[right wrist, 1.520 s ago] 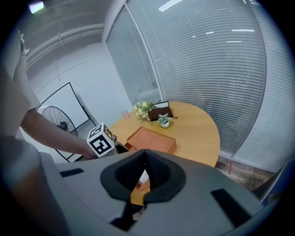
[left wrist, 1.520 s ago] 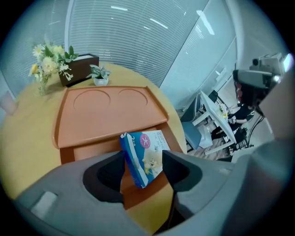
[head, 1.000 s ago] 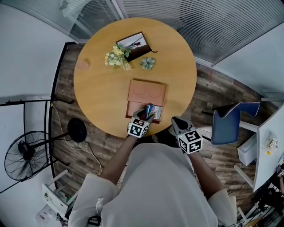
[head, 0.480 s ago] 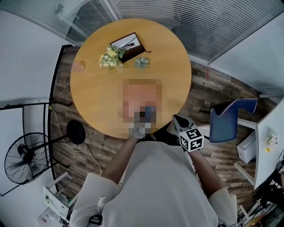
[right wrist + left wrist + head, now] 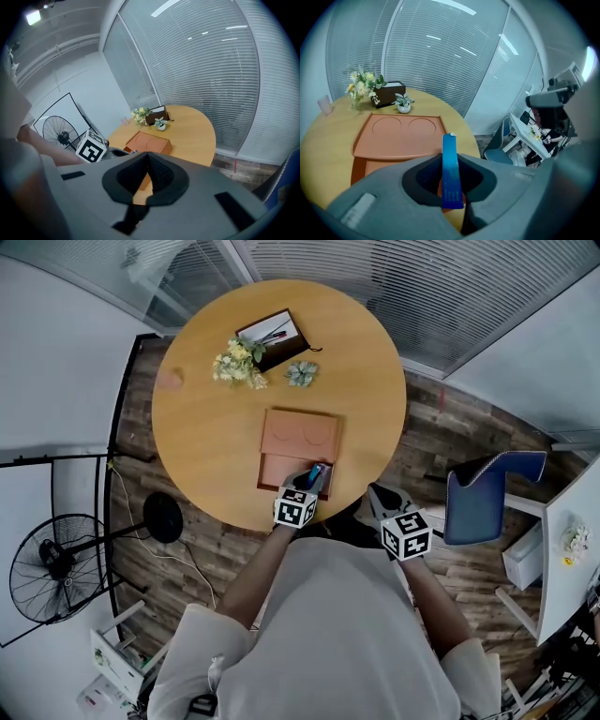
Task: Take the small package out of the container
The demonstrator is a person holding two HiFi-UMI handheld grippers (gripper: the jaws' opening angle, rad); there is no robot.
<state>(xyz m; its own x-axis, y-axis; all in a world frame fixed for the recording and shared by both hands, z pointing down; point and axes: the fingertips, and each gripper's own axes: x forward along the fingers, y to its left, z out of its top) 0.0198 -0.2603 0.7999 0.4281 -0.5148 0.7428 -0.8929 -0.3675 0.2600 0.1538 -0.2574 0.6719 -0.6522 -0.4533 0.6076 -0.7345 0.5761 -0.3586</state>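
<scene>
An orange-brown container [image 5: 300, 435] lies on the round wooden table [image 5: 206, 437], its near part [image 5: 279, 470] open. A thin blue small package [image 5: 314, 474] stands on edge at the container's near right corner. My left gripper [image 5: 309, 484] is around it. In the left gripper view the package [image 5: 451, 173] rises upright between the jaws, which are closing and press on its lower part, above the container [image 5: 398, 136]. My right gripper [image 5: 380, 495] hangs off the table's near edge, shut and empty, with its pads [image 5: 157, 176] touching.
At the table's far side are a yellow flower bunch [image 5: 234, 365], a dark box [image 5: 269, 334], a small potted plant [image 5: 301, 373] and a pink cup [image 5: 171, 379]. A blue chair [image 5: 487, 502] stands to the right, and a fan [image 5: 56, 563] to the left on the floor.
The left gripper stays at the container's near right corner with the blue package between its jaws. The head view has shifted a little. The right gripper has hardly moved.
</scene>
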